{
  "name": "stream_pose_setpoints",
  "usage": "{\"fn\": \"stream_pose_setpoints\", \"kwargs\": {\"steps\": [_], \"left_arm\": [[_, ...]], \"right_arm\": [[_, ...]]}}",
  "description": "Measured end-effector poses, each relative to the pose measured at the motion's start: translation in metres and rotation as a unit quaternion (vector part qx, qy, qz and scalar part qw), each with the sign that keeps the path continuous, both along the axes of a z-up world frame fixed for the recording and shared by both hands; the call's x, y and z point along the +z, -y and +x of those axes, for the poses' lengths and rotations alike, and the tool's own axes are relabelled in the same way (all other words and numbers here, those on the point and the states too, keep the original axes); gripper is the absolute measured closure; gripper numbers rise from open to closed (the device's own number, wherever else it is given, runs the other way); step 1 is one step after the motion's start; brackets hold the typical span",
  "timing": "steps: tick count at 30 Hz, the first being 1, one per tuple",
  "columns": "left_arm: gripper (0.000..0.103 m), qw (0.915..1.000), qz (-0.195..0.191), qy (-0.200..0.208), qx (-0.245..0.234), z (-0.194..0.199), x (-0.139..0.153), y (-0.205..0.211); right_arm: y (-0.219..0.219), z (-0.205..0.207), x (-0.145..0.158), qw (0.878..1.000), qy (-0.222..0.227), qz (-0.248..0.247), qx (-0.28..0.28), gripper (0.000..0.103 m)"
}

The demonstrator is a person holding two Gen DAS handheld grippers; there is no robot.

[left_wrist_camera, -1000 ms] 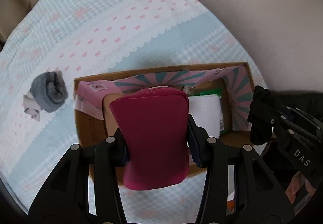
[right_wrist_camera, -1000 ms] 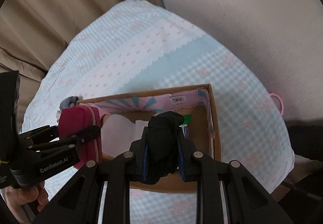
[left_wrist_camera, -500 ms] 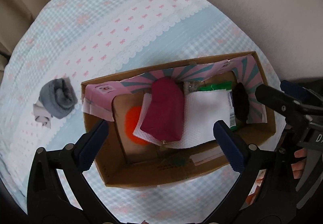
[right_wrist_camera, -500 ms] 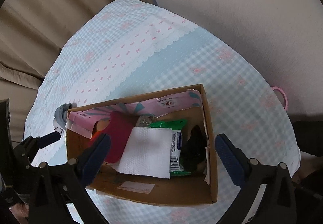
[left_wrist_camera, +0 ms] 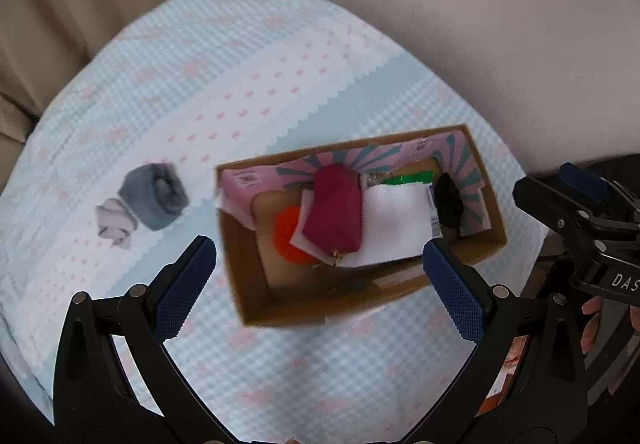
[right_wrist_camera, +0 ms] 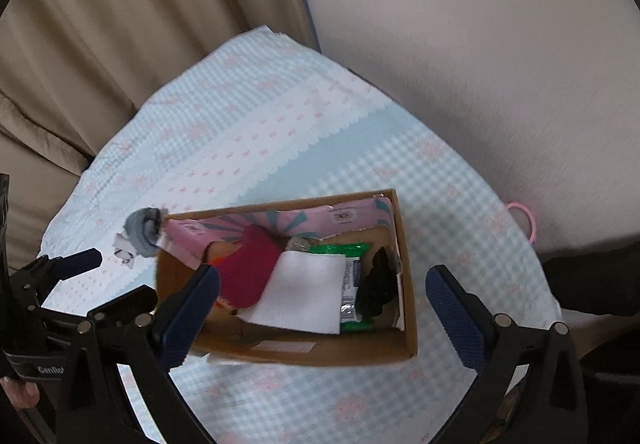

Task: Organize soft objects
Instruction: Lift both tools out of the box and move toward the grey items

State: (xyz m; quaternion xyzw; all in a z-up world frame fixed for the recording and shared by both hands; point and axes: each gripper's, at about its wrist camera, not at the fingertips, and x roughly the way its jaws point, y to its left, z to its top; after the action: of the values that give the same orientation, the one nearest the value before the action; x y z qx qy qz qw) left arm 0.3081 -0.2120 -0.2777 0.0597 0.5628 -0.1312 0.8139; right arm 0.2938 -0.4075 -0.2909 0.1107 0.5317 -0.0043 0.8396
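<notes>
A cloth (left_wrist_camera: 248,56) with a blue check and pink bows is spread over the whole surface. On it, toward the right edge, a cardboard box (left_wrist_camera: 256,284) is set, its long axis running left to right. Inside it a magenta pouch (left_wrist_camera: 334,212), a white sheet (left_wrist_camera: 396,220), a green packet (right_wrist_camera: 344,249) and a black item (right_wrist_camera: 376,284) are seen lying side by side.

Outside the box, just beyond its left end and near the cloth's left edge, a rolled grey sock (left_wrist_camera: 154,196) is left, with a small white piece (left_wrist_camera: 114,222) touching it. Its roll lies roughly crosswise to the box.

The sock is placed ahead and to the left of the left gripper (left_wrist_camera: 320,276), which is judged the nearer tool; the right gripper (right_wrist_camera: 324,308) is held over the box. Both are spread wide with nothing between the fingers.

In the right view the sock is partly hidden behind the box corner. What the white piece is cannot be made out, and motion blur softens the box edges.
</notes>
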Motion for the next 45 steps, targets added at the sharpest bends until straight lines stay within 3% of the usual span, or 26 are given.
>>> {"fn": "stream_pose_setpoints", "kwargs": {"steps": [12,23,33,39,45], "left_arm": [[0.000,0.9945,-0.038,0.090,0.038,-0.075,0.112,-0.087],[0.000,0.9780,-0.055,0.188,0.073,-0.152,0.183,-0.190],[0.000,0.9698,-0.072,0.220,0.077,-0.184,0.199,-0.261],[0.000,0.9708,-0.063,0.220,0.071,-0.180,0.189,-0.301],[0.000,0.9772,-0.046,0.198,0.061,-0.150,0.160,-0.341]], "right_arm": [[-0.072,-0.069,0.109,0.996,0.085,-0.014,0.010,0.000],[-0.156,-0.140,0.180,0.987,0.156,-0.042,0.017,0.000],[-0.216,-0.173,0.193,0.980,0.177,-0.091,-0.004,0.000],[-0.253,-0.168,0.191,0.980,0.189,-0.069,-0.007,0.000],[-0.293,-0.135,0.176,0.984,0.174,-0.044,-0.003,0.000]]}}
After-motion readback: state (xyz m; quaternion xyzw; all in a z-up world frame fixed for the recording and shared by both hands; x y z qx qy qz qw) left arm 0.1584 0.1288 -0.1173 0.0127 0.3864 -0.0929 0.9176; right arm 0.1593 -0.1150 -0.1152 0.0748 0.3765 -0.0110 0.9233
